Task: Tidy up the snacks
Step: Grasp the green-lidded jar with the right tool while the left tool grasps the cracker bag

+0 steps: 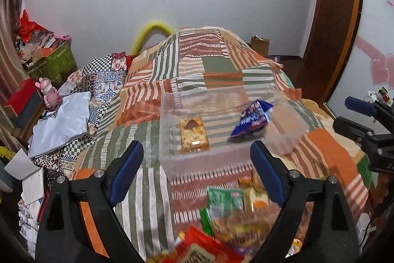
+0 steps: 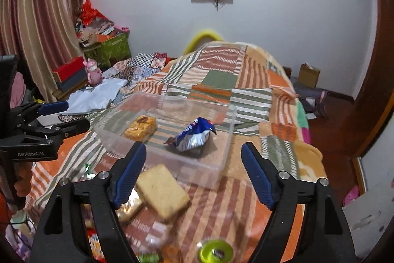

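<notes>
A clear plastic bin stands on the striped bedspread. Inside lie a yellow biscuit pack and a blue snack bag. My left gripper is open and empty, just short of the bin's near wall. A heap of loose snacks, among them a green pack and a red pack, lies below it. My right gripper is open and empty, above a wrapped slice of bread in front of the bin.
The striped bedspread covers the bed. A patterned quilt and a grey bag lie to the left, with boxes and a pink toy beyond. A green-lidded jar sits near the front edge. The floor drops off at the right.
</notes>
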`<state>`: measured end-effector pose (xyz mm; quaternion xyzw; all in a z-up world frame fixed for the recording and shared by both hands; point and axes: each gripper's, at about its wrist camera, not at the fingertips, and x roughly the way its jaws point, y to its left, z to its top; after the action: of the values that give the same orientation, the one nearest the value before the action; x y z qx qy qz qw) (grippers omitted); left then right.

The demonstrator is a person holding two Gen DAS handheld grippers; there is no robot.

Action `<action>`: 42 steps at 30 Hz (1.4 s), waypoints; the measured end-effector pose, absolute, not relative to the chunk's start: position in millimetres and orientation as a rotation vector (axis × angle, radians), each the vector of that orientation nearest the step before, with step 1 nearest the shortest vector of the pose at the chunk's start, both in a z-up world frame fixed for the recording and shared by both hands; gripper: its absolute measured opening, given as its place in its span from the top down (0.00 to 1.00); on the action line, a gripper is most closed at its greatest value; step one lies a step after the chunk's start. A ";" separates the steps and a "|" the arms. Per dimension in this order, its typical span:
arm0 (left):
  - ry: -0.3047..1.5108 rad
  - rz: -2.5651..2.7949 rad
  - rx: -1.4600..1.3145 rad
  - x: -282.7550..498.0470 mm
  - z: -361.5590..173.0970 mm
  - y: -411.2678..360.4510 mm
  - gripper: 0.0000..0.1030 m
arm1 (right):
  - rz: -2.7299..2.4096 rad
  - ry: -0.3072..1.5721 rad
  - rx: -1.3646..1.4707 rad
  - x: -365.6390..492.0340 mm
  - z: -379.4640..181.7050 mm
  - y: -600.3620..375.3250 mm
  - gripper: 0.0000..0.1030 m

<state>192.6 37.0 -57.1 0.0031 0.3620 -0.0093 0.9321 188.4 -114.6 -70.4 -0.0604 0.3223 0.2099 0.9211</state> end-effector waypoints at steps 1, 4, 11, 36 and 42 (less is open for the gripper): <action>0.740 -0.023 0.011 185.8 -58.5 34.2 0.12 | 0.429 0.658 -0.122 182.3 -71.1 -117.5 0.24; 0.746 -0.045 0.017 169.1 -64.1 25.0 0.11 | 0.417 0.658 -0.123 169.7 -76.6 -125.2 0.24; 0.774 -0.077 -0.025 141.5 -84.7 11.2 0.08 | 0.366 0.684 -0.139 146.3 -100.2 -140.6 0.24; 0.912 -0.033 -0.046 155.4 -159.1 -26.6 0.04 | 0.331 0.822 -0.050 134.6 -169.6 -170.8 0.29; 0.886 0.004 -0.082 157.6 -161.4 -19.0 0.16 | 0.353 0.881 0.013 143.0 -183.4 -175.4 0.58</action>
<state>157.6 -19.0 -161.4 -0.0394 0.4287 0.0021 0.9026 143.0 -175.3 -183.4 0.0062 0.4240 0.1700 0.8895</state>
